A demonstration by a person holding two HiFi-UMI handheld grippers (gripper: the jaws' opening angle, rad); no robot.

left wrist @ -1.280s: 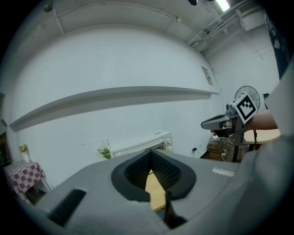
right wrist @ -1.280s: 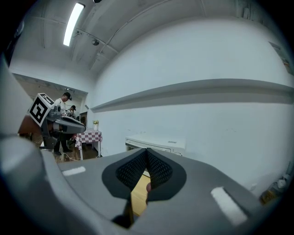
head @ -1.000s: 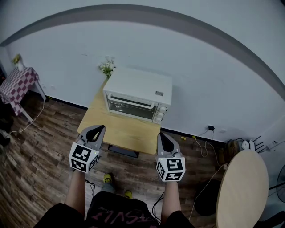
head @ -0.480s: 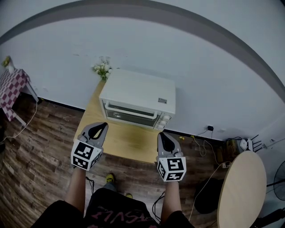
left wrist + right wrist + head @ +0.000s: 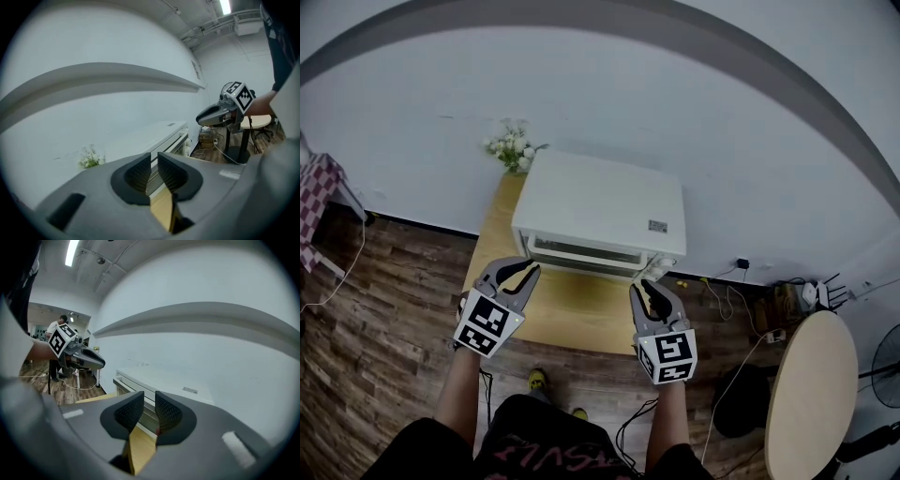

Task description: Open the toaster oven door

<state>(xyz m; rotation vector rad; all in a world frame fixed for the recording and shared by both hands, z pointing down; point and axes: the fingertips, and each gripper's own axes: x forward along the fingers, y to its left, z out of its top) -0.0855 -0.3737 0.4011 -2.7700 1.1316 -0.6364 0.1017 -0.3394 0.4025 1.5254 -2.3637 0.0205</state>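
Observation:
A white toaster oven (image 5: pixel 602 204) stands at the back of a small wooden table (image 5: pixel 558 305), its door (image 5: pixel 586 251) shut and facing me. My left gripper (image 5: pixel 515 276) hovers over the table's left front, short of the door. Over the right front is my right gripper (image 5: pixel 652 293), near the oven's knobs (image 5: pixel 658 270). Both have just been opening; their jaws stand a little apart with nothing between them. The left gripper view looks past its jaws (image 5: pixel 154 163) to the oven (image 5: pixel 161 139). In the right gripper view the oven (image 5: pixel 154 383) lies beyond the jaws (image 5: pixel 149 405).
A small bunch of white flowers (image 5: pixel 510 148) stands left of the oven by the wall. A round wooden table (image 5: pixel 811 394) is at the right, a checked table (image 5: pixel 314 192) at the far left. Cables (image 5: pixel 736 291) lie on the floor right of the wooden table.
Both grippers have moved forward over the table toward the oven, and their jaws have parted from shut to slightly open. The oven looks nearer and more from above.

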